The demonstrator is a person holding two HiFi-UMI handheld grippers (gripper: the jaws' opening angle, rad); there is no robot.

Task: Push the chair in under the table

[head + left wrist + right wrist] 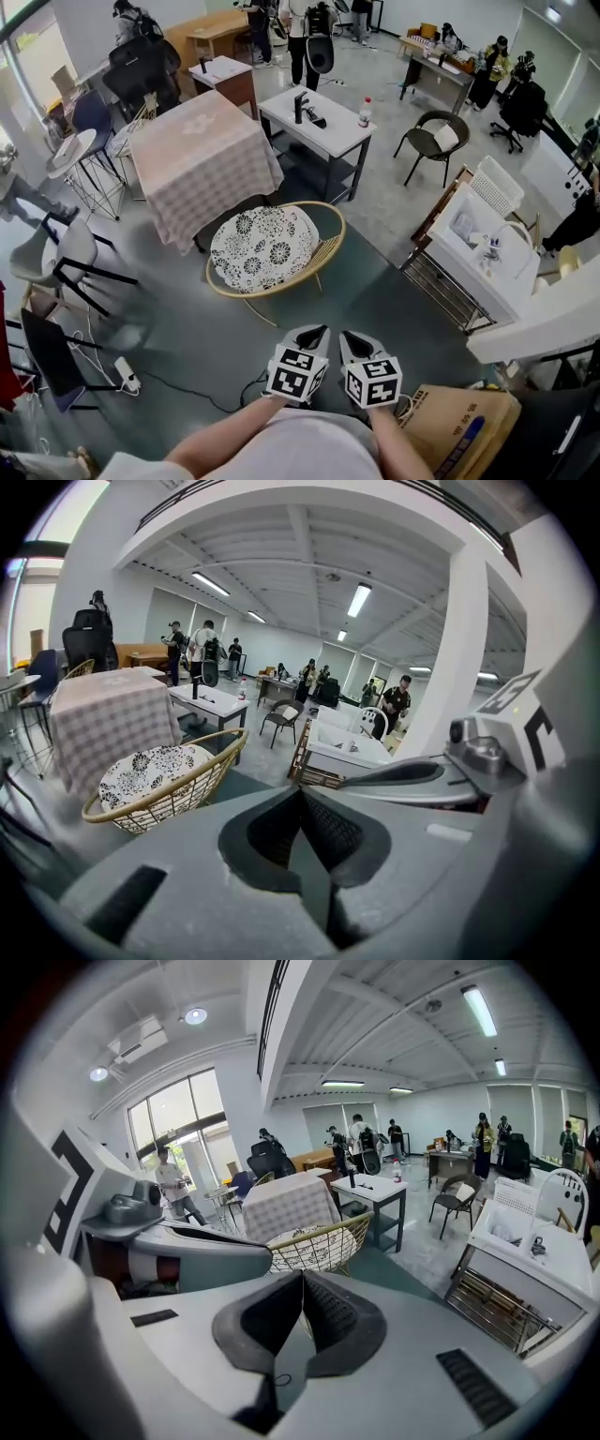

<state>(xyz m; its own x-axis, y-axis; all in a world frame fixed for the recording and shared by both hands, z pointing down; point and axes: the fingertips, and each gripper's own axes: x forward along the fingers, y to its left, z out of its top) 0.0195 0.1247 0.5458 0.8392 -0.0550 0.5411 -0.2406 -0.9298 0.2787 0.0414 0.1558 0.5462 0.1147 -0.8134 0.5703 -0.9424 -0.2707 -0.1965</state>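
Note:
A round rattan chair (272, 248) with a black-and-white flower cushion stands in front of a table draped in a pale checked cloth (202, 159). The chair's front is tucked a little under the cloth. My left gripper (315, 335) and right gripper (349, 339) are side by side, close to my body, well short of the chair and touching nothing. Both are shut with nothing between the jaws. The chair (164, 780) lies ahead to the left in the left gripper view, and the chair (314, 1246) sits straight ahead in the right gripper view.
A white desk (314, 117) with a bottle stands behind the chair on the right. A white cart (487, 253) on a wire rack is at the right, a cardboard box (459, 422) by my feet, black chairs (66, 267) at the left. A cable and power strip (127, 375) lie on the floor.

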